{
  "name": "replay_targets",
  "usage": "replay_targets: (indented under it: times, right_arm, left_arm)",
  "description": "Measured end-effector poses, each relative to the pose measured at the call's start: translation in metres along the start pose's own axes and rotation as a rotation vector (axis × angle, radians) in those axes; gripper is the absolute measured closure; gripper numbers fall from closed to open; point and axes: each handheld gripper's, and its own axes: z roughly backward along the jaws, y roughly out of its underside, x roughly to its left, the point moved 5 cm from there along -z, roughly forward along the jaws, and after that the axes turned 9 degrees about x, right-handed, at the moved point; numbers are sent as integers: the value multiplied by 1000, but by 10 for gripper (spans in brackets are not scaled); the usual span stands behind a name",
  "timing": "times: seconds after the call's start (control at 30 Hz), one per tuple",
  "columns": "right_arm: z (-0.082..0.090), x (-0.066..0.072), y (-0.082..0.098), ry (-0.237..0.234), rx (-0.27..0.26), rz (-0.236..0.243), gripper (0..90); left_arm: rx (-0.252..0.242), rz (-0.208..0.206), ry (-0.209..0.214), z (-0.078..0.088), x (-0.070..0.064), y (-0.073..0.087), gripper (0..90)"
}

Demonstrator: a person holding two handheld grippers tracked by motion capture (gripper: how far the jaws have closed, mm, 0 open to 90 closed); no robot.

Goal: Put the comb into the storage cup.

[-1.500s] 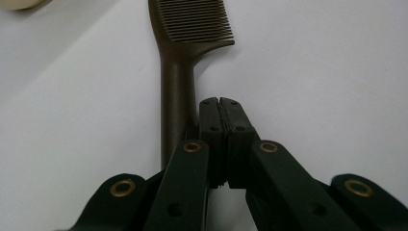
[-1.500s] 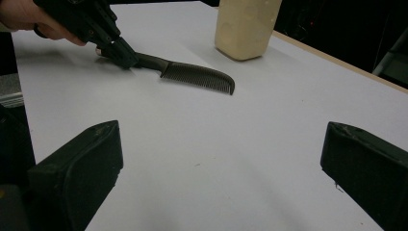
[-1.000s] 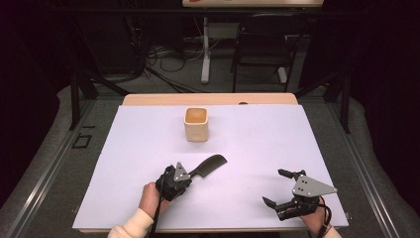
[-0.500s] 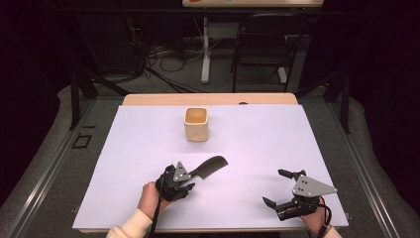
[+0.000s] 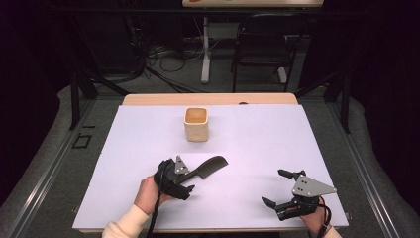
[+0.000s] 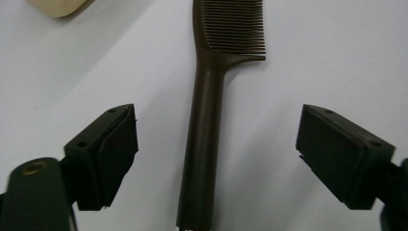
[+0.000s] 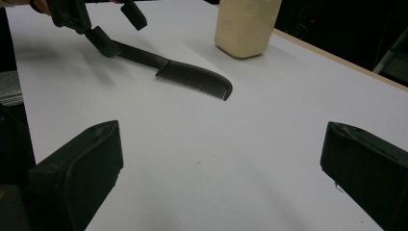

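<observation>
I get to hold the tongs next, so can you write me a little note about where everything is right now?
Left tongs: open, down at the table, one jaw on each side of the comb's handle, not squeezing it yet.
Right tongs: open, holding nothing, near the front right of the table.
Comb: lying flat on the white table, teeth end pointing towards the cup.
Cup: standing upright farther back, apart from the comb.
Done: left tongs lined up on the handle.
Left: close on the handle and lift; the comb probably goes into the cup.
</observation>
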Motion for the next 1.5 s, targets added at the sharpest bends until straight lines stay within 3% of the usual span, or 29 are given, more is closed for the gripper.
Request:
replay_targets:
  times: [0.17, 0.43, 0.77, 0.83, 1.17, 1.5]
  right_arm:
    - [0, 0, 0, 1, 2, -2, 6]
    - [0, 0, 0, 7, 3, -1, 5]
    - [0, 0, 0, 7, 3, -1, 6]
    - [0, 0, 0, 7, 3, 0, 7]
    - [0, 0, 1, 6, 6, 0, 7]
    - [0, 0, 1, 5, 7, 0, 7]
  left_arm:
    - [36, 10, -4, -3, 6, -4, 0]
    - [88, -19, -9, -9, 12, -14, 6]
    - [158, -63, -29, -16, 15, -28, 188]
    - [170, -69, -26, -17, 15, -30, 262]
    - [254, -97, 30, -24, 14, -38, 501]
    - [299, -111, 86, -32, 14, -42, 596]
